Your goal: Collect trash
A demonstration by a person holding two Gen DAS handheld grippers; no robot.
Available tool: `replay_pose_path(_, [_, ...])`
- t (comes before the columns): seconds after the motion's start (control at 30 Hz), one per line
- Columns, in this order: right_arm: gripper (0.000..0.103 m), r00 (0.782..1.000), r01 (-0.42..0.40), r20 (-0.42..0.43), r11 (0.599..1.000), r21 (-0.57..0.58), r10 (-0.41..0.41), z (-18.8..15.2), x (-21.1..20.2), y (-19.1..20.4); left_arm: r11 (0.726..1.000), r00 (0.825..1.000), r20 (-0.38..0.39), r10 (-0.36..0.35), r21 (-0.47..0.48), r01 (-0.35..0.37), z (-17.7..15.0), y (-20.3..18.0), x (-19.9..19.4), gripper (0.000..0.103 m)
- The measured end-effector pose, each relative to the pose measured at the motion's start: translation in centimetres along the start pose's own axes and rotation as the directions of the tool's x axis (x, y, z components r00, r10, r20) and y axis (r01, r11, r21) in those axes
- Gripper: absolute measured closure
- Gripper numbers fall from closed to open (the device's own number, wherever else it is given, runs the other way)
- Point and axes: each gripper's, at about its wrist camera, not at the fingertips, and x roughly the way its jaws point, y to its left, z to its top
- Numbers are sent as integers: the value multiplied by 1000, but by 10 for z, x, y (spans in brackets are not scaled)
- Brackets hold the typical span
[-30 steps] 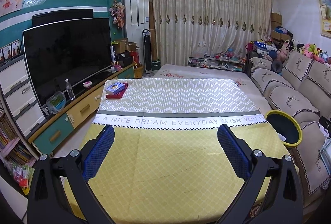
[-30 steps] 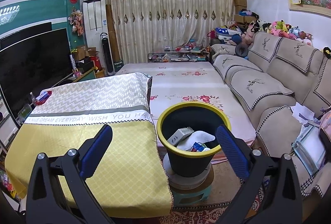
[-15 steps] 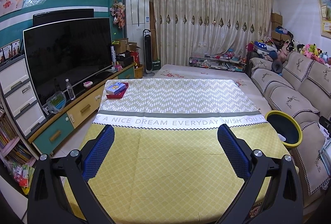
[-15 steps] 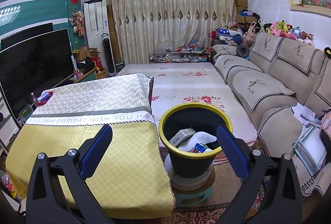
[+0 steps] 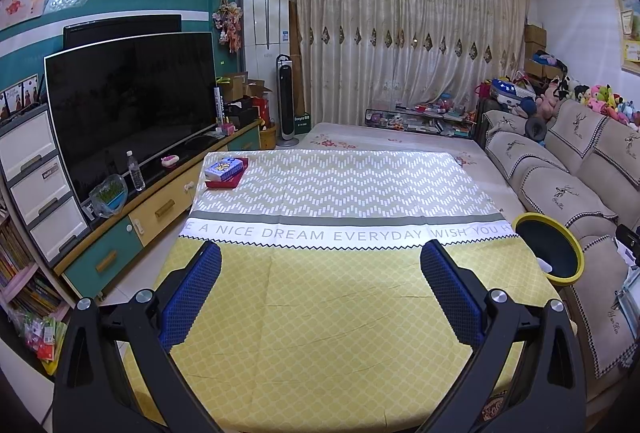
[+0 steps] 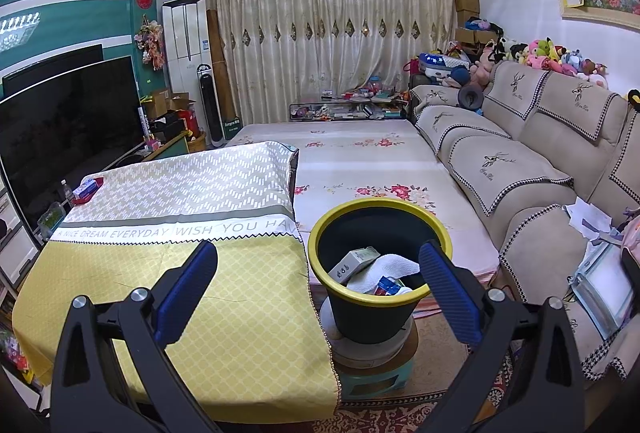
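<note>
Both tools empty, fingers spread wide: left tool [image 5: 320,287] hangs over the near yellow end of the table [image 5: 328,333], right tool [image 6: 318,283] hangs over the table's right edge with the bin between its fingers in view. Near cloth is bare in both views, no loose trash on it. Trash bin [image 6: 352,317], black with yellow rim, sits just off the table's right edge on a round stand atop a small teal stool [image 6: 376,379]; inside it a small white box [image 6: 357,262], a crumpled white tissue [image 6: 386,269] and a red-blue wrapper [image 6: 387,287]. From the left wrist view the same bin [image 5: 576,265] shows at the right, beside the sofa [image 5: 568,189]. Farther out, at the table's far left corner, a blue star-print box [image 5: 224,168] lies on a flat red item [image 5: 226,182]; can't tell whether that's trash or something kept there. Papers on the sofa cushion [image 6: 588,217] to the right, also ambiguous. My read: collection looks about done, or we're between picks scanning for a target. If the far corner pile counts, next move is a long reach across the table with the left tool, drop low, close on the blue box only, then carry it right to the bin. Beyond: TV [image 5: 132,105], curtains [image 5: 404,41].
</note>
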Motion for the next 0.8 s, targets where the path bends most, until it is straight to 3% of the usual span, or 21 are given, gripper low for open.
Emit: replay_pose_path(0.8, [7, 1000, -4, -10, 1000, 3, 4, -2, 4, 7, 1000, 1000, -13, -3, 2, 3, -6, -7, 2, 5])
